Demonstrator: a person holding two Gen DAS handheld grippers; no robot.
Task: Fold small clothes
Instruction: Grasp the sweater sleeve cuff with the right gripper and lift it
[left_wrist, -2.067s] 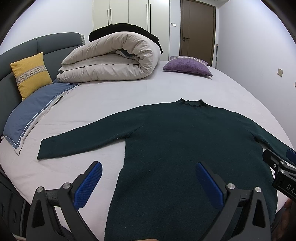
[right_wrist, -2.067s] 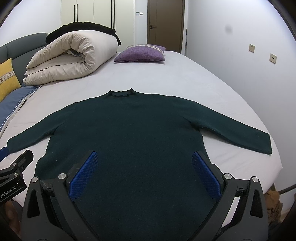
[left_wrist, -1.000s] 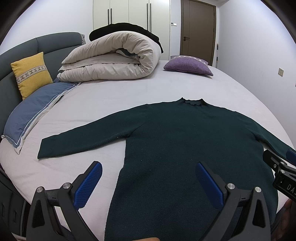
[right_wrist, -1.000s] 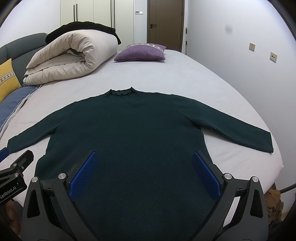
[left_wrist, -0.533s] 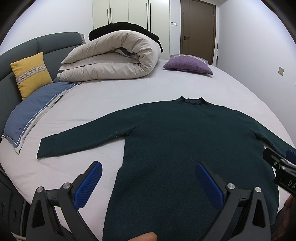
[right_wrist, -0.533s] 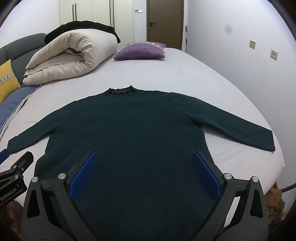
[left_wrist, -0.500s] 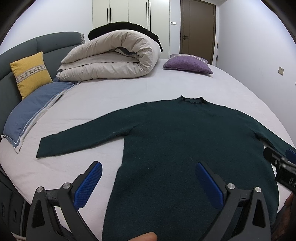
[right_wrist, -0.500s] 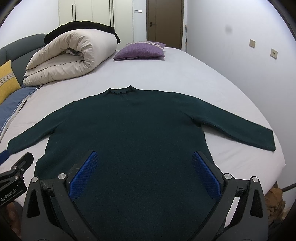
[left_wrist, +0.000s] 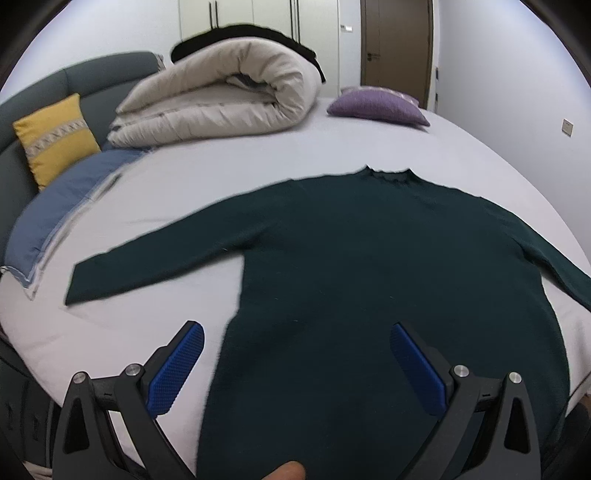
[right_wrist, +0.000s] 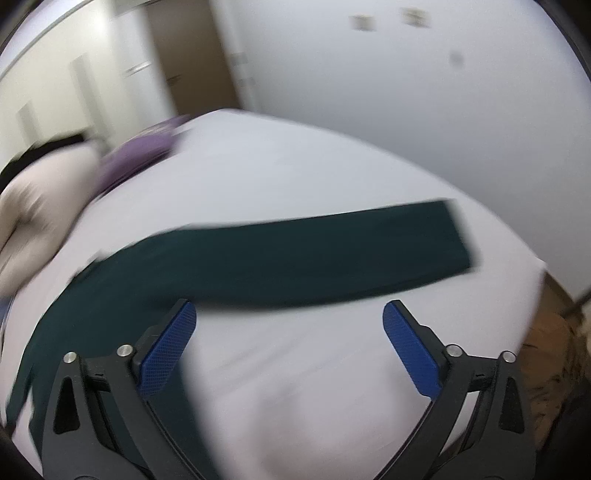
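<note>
Dark green sweater (left_wrist: 369, 280) lies flat across the bed (left_wrist: 221, 173), filling the frame's centre. Left gripper (left_wrist: 295, 365) and right gripper (right_wrist: 288, 347) both stand apart, empty; the right's jaws have just been narrowing. Risk: a hurried, blurred approach bunches the right sleeve (right_wrist: 332, 251) at centre frame.

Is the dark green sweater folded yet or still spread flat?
Spread flat. The dark green sweater lies on the bed sheet with both sleeves stretched out sideways, unfolded.

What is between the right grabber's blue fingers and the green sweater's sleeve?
Nothing but bare sheet: in the right wrist view the right gripper, open, hovers just short of the sweater's sleeve.
</note>
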